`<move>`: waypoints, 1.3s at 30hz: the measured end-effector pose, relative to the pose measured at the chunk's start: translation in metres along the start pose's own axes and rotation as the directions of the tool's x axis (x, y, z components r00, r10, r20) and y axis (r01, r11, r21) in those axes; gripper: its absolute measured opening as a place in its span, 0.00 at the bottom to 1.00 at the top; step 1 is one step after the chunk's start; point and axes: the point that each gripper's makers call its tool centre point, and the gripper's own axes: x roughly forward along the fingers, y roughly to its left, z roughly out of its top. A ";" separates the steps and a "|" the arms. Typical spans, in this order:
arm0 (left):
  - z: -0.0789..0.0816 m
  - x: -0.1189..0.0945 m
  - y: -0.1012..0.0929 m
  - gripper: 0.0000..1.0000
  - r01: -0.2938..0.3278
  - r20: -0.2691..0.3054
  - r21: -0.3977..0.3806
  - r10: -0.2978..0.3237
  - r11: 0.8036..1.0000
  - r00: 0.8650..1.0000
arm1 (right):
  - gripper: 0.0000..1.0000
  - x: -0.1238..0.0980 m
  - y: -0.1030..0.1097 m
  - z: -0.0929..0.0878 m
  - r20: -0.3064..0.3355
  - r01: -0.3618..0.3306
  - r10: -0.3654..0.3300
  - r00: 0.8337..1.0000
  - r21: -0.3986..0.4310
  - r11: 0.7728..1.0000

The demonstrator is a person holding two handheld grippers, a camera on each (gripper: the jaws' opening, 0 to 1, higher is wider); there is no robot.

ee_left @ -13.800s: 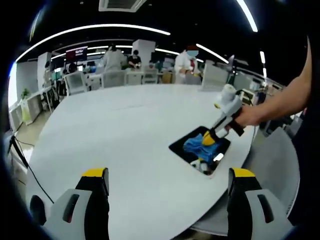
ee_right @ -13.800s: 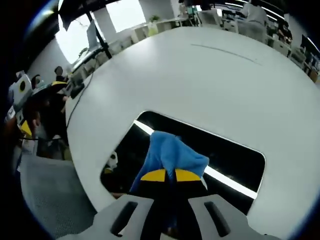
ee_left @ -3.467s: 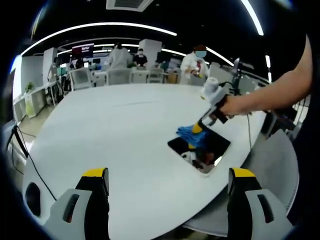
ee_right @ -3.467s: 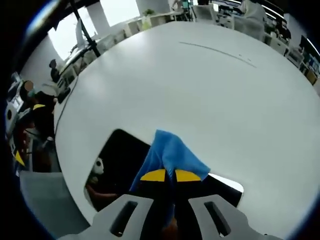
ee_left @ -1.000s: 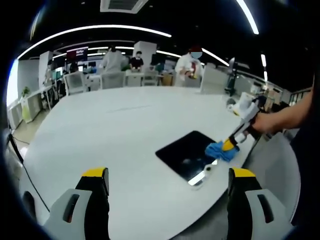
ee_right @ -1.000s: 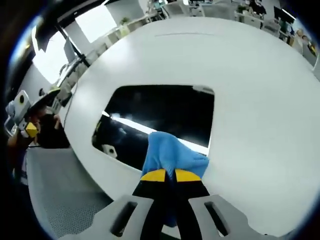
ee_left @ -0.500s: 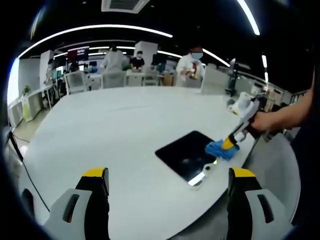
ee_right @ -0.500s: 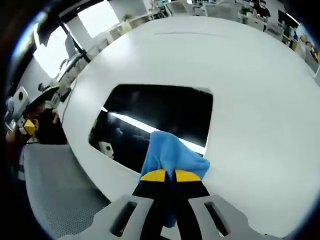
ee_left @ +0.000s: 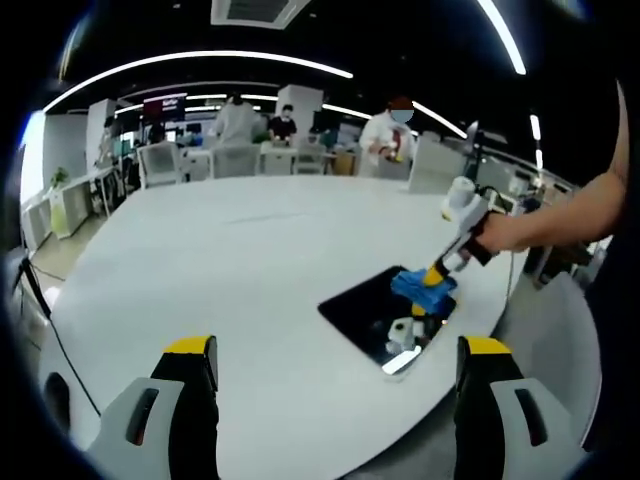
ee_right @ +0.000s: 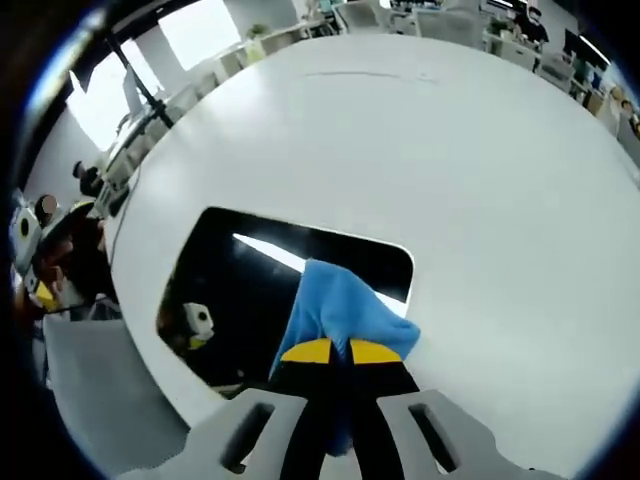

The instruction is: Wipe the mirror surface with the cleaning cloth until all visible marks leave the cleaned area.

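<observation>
A dark rectangular mirror (ee_left: 372,315) (ee_right: 235,290) lies flat on the white round table (ee_left: 220,270), near its right edge in the left gripper view. My right gripper (ee_right: 331,351) (ee_left: 437,272) is shut on a blue cleaning cloth (ee_right: 340,308) (ee_left: 420,288), and the cloth rests on the mirror's far right part. My left gripper (ee_left: 330,350) stands open low over the near table edge, well short of the mirror, with nothing between its yellow-tipped fingers (ee_left: 190,352). The mirror reflects ceiling lights and the right gripper.
The table's edge (ee_left: 470,340) runs close beside the mirror. Past the far side stand chairs (ee_left: 230,158), desks and several people (ee_left: 390,130). In the right gripper view a person (ee_right: 55,265) holding the left gripper is at the left, over grey carpet (ee_right: 90,400).
Over the last second the right gripper has carried the cloth from the mirror's edge near the table rim inward onto the mirror. Both views have shifted a little.
</observation>
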 end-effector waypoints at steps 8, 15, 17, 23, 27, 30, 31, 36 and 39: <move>-0.014 -0.010 0.005 1.00 -0.032 -0.023 -0.023 0.032 0.999 0.999 | 0.00 0.008 -0.020 0.028 0.011 0.017 -0.017 1.000 0.031 0.999; -0.014 -0.009 0.005 1.00 -0.042 -0.025 -0.028 0.042 0.999 0.999 | 0.00 0.017 -0.029 0.047 -0.004 0.020 -0.020 1.000 0.020 1.000; -0.012 -0.007 0.004 1.00 -0.041 -0.023 -0.028 0.041 0.999 0.999 | 0.00 0.017 -0.030 0.047 -0.012 0.021 -0.021 1.000 0.016 1.000; -0.008 -0.003 -0.001 1.00 -0.032 -0.017 -0.023 0.032 0.999 0.999 | 0.00 0.018 -0.030 0.050 0.003 0.042 -0.042 0.999 0.005 0.999; -0.008 -0.003 -0.001 1.00 -0.030 -0.020 -0.021 0.030 0.999 0.999 | 0.00 0.018 -0.030 0.051 0.005 0.035 -0.034 0.999 -0.014 0.999; -0.009 -0.005 0.000 1.00 -0.030 -0.023 -0.018 0.030 0.999 0.999 | 0.00 0.018 -0.030 0.051 -0.011 0.035 -0.035 0.999 0.004 0.999; -0.009 -0.006 0.000 1.00 -0.031 -0.023 -0.018 0.031 0.999 0.999 | 0.00 0.019 -0.031 0.052 -0.030 0.034 -0.033 0.999 0.025 0.999; -0.009 -0.008 0.001 1.00 -0.031 -0.024 -0.012 0.031 0.999 0.999 | 0.00 0.018 -0.029 0.051 -0.084 0.038 -0.035 0.996 0.033 0.999; -0.007 -0.008 0.003 1.00 -0.036 -0.019 -0.013 0.035 0.999 0.999 | 0.00 0.016 -0.029 0.049 -0.079 0.033 -0.031 0.996 0.034 0.999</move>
